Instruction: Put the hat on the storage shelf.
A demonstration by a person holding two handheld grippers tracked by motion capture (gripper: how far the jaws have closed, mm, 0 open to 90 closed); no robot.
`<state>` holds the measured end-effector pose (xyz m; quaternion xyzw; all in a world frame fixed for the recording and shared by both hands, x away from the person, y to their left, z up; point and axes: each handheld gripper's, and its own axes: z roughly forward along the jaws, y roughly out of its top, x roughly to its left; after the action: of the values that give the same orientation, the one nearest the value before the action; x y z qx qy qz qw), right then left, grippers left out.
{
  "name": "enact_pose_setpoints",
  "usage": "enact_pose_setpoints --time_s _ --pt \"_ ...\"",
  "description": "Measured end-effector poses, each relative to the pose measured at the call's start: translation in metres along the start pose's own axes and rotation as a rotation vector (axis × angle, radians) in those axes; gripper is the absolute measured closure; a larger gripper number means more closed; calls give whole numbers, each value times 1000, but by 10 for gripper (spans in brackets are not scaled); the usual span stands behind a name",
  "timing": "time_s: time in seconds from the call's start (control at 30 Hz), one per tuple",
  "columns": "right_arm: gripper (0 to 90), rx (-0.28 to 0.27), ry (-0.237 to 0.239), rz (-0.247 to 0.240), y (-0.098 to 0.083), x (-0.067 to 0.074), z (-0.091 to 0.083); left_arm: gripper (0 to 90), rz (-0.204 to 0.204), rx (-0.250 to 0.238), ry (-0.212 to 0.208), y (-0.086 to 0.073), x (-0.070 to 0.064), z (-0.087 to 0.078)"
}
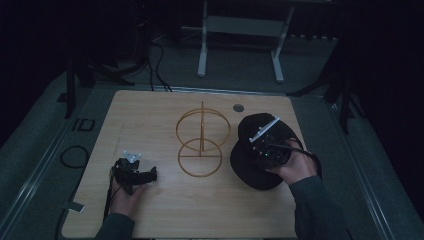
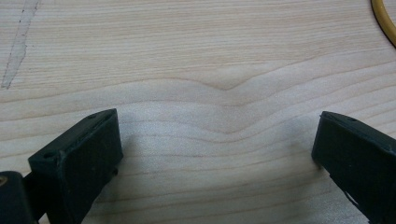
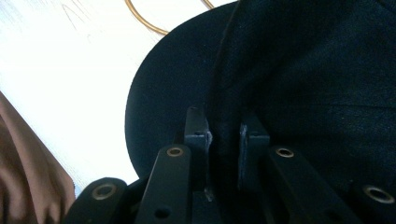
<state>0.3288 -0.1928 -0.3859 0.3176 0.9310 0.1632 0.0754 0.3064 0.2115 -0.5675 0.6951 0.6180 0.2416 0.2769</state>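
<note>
On the wooden tabletop, a black cap lies at my right, just beside a gold wire stand of two rings on a post. My right claw has its jaws pressed nearly together, pinching a fold of the cap where brim meets crown. My left claw rests low over bare wood at my left, jaws spread wide, holding nothing.
</note>
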Motion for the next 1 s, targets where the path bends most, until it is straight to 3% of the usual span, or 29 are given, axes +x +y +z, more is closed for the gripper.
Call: enact_pose_setpoints --time_s 1.0 --pt "783 -48 5 24 19 -21 -37 12 -4 -3 0 0 0 0"
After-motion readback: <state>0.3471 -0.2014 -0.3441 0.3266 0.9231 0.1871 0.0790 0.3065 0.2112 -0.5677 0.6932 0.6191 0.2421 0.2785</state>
